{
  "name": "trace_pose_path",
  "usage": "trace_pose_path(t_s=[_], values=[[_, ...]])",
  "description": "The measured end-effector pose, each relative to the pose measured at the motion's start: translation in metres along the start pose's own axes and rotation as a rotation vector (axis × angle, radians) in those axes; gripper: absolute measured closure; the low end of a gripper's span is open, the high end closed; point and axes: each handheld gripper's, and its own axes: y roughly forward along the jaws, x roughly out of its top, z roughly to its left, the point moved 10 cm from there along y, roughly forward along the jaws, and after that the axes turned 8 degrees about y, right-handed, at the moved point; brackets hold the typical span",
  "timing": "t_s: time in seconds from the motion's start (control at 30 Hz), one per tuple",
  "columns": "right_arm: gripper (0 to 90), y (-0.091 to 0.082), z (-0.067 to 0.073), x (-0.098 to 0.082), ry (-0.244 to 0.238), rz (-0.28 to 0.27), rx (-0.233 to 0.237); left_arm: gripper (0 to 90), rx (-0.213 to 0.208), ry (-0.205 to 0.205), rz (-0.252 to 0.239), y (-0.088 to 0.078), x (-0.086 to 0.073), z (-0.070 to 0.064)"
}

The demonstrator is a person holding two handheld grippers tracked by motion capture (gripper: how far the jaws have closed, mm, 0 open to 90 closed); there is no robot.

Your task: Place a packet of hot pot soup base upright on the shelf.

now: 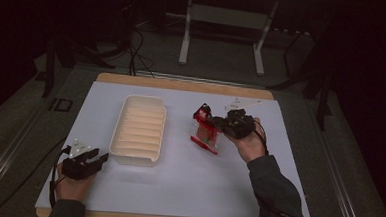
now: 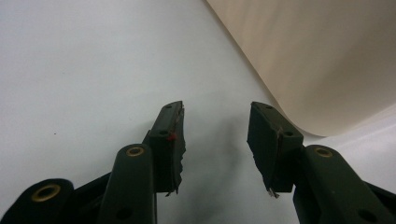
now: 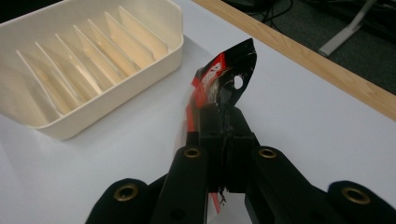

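The right tongs (image 3: 223,122) pinch the top edge of a thin, floppy, crinkly red packet (image 1: 206,130) above the bench (image 1: 177,188) beside the tray (image 1: 139,129), while the left tongs (image 2: 215,135) wait open and empty.

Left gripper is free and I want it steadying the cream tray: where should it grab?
Probably the near short rim of the cream tray, coming from the left gripper side. That end faces its open jaws, and a thin upright wall suits a pinch; the inner dividers run crosswise.
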Motion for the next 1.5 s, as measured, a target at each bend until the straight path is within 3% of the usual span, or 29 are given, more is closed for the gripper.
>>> trace_pose_path(t_s=[0.33,0.47,0.63,1.5], values=[[88.7,0.005,0.012,0.005,-0.05,0.008,0.016,56.1,-0.002,-0.003,-0.001,0.0,0.0,0.0],[88.7,0.009,0.021,0.007,-0.097,0.01,0.043,56.1,-0.003,-0.003,0.0,0.0,0.0,0.0],[88.7,0.011,0.028,0.009,-0.116,0.002,0.066,56.1,-0.003,-0.004,0.0,0.0,0.0,0.0],[88.7,0.012,0.05,0.02,-0.177,-0.032,0.143,54.8,-0.012,-0.011,-0.006,0.0,0.0,0.0]])
